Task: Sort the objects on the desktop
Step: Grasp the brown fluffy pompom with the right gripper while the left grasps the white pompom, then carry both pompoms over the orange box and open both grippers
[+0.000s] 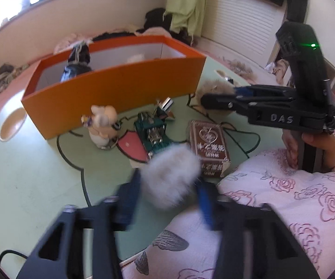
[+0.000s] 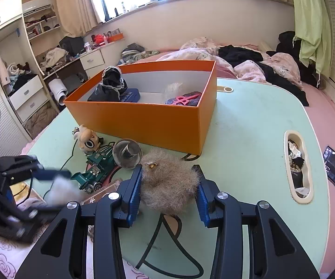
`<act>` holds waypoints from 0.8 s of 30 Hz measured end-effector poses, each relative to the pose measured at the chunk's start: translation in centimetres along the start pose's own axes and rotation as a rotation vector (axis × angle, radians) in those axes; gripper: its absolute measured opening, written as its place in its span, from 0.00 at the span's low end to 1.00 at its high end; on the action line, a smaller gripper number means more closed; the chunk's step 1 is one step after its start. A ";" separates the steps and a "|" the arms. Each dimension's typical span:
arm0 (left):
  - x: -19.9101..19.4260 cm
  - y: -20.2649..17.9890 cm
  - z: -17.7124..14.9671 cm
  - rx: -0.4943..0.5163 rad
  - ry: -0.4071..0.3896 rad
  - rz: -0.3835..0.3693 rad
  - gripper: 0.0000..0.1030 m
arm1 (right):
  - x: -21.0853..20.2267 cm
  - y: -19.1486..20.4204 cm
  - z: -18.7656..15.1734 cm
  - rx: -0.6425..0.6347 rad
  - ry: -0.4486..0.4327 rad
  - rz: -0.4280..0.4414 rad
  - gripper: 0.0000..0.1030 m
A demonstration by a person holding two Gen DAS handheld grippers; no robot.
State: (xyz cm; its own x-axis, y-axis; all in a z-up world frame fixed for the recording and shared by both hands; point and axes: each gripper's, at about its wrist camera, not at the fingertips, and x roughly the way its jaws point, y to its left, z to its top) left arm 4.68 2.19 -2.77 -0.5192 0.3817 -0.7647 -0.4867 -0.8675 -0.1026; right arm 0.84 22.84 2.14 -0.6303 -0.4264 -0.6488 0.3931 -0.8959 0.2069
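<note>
My left fingers (image 1: 167, 186) grip a white pompom (image 1: 173, 175); my right fingers (image 2: 169, 194) clamp a brown pompom (image 2: 169, 183) on the tabletop (image 2: 248, 139), near the orange box (image 2: 144, 121).

My left gripper (image 1: 167, 186) clamped on the white pompom (image 1: 173, 174), my right gripper (image 2: 169, 186) closed around the brown pompom (image 2: 169, 183) near the orange box (image 2: 144, 118)

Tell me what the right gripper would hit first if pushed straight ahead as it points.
Likely the orange box: its near wall lies just beyond the brown pompom between the right gripper fingers. Depth is uncertain.
</note>
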 end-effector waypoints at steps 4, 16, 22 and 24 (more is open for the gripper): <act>-0.8 0.2 -0.7 0.000 -0.033 0.001 0.24 | 0.0 -0.2 0.1 0.010 -0.002 0.004 0.41; -5.5 1.9 3.0 -0.046 -0.174 0.060 0.24 | -1.5 1.3 2.6 -0.057 -0.054 0.004 0.41; -5.4 4.7 10.0 -0.089 -0.226 0.166 0.24 | -1.9 1.9 8.3 -0.077 -0.110 -0.006 0.41; -4.7 6.1 12.3 -0.120 -0.229 0.200 0.24 | -1.2 2.3 10.7 -0.085 -0.103 -0.005 0.41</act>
State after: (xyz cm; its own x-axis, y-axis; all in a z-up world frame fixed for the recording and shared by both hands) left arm -4.49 -0.92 7.99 -0.7474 0.2495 -0.6157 -0.2795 -0.9589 -0.0492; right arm -4.64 19.96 11.20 -0.6960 -0.4367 -0.5699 0.4426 -0.8860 0.1383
